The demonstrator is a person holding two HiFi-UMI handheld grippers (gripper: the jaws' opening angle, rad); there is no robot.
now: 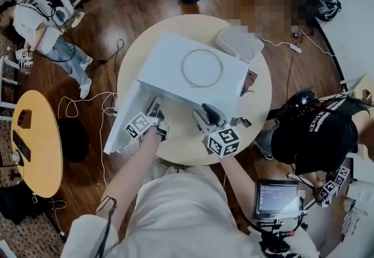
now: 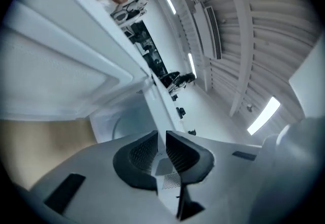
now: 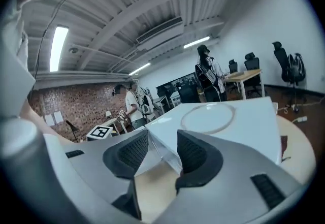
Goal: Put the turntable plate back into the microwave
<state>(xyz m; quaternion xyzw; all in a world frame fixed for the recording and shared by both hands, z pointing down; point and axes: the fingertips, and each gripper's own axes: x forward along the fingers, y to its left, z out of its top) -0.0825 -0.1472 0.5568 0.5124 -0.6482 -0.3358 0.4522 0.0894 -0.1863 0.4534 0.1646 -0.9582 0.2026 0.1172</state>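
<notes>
Round table (image 1: 261, 94), microwave (image 1: 163, 66), turntable plate (image 1: 201, 68) atop

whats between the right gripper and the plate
Just bare microwave top; the right gripper view shows it, with the plate lying further back on it.

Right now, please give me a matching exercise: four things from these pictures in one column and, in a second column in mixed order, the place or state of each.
Column one
1. turntable plate
2. microwave door
3. left gripper
4. right gripper

Column two
A. jaws apart, nothing between them
B. swung open
C. lying on top of the microwave
D. jaws shut

Pairs: 1-C, 2-B, 3-D, 4-A
</notes>
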